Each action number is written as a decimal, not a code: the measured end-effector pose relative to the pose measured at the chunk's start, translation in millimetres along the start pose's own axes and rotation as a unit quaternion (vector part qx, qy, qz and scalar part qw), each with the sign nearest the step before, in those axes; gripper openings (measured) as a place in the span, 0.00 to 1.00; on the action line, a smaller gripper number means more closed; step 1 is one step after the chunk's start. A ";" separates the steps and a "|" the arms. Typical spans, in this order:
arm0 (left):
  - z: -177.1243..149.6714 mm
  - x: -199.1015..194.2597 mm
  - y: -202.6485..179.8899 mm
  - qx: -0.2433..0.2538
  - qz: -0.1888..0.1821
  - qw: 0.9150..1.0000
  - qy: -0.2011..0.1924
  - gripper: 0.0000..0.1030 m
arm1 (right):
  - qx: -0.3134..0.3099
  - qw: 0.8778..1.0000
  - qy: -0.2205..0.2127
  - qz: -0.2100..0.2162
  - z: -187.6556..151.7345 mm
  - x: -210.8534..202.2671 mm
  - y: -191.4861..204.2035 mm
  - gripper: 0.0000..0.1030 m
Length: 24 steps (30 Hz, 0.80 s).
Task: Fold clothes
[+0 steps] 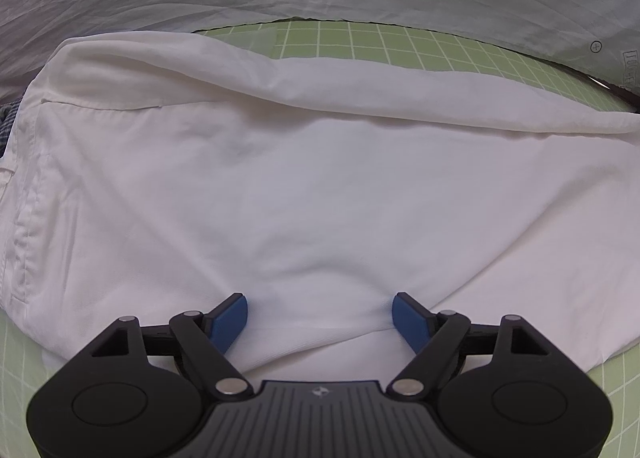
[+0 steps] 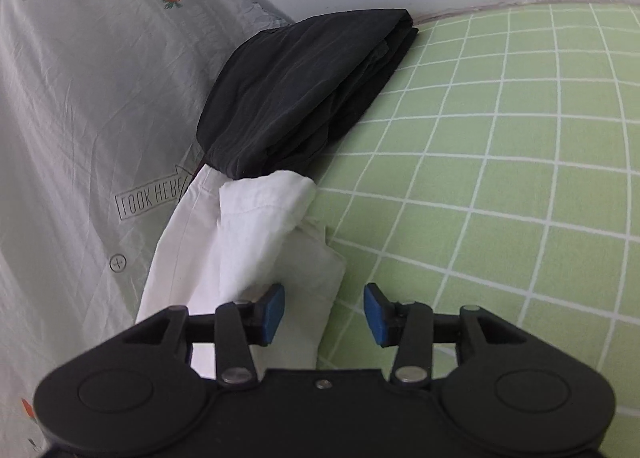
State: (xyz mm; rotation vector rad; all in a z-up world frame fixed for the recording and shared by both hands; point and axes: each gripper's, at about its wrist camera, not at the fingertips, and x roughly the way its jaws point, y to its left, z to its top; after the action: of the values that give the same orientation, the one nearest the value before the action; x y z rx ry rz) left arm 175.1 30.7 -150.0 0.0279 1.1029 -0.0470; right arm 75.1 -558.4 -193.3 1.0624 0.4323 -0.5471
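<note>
two open tongs, white garment [image 1: 320, 186] cut off, perhaps trousers

White garment [image 1: 304, 186]: plain white throughout, no print. Folded garment [image 2: 304, 90]: black or very dark charcoal, plain. Bed sheet [image 2: 500, 186]: light green, with a grid of thin white lines. Grey cover [image 2: 80, 98]: pale grey, printed with orange-red strawberries with green tops, outlined circle marks and outlined lettering. Left edge of the left wrist view: a small patch of blue-and-white check [image 1: 9, 118], possibly another garment. Gripper pads [image 2: 274, 312]: blue, on black bodies.
</note>
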 end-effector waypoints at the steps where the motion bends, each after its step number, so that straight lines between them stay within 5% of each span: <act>1: 0.3 0.4 0.0 0.000 0.000 1.000 0.000 0.78 | 0.016 1.000 -0.001 0.011 1.1 1.4 -1.8 0.52; 4: 1.2 1.6 0.1 -0.001 0.000 1.000 0.000 0.79 | 0.042 0.998 0.002 0.044 3.8 7.6 -0.7 0.55; 7: 1.1 1.3 0.5 0.000 0.000 1.000 0.001 0.79 | 0.008 0.999 0.020 0.030 4.0 18.6 13.1 0.52; 9: 0.9 1.0 0.7 0.000 0.000 1.000 0.001 0.79 | -0.016 0.999 0.025 0.014 2.9 19.8 19.7 0.28; 13: -0.1 0.5 0.6 0.000 0.002 1.000 -0.002 0.79 | -0.036 0.999 0.007 -0.018 2.5 7.9 24.3 0.08; 19: -0.9 1.5 2.0 0.000 0.000 1.000 -0.003 0.79 | -0.143 0.984 -0.018 -0.105 -6.6 -15.6 30.1 0.08; 24: 0.2 1.3 5.4 0.002 -0.008 1.000 -0.003 0.79 | -0.194 0.968 -0.022 -0.159 -13.0 -12.3 36.6 0.25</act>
State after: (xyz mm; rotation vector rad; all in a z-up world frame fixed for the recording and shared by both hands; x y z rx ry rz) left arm 176.2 36.1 -151.1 0.0229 1.0979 -0.0630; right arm 86.8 -530.2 -166.2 0.6062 0.6474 -0.7332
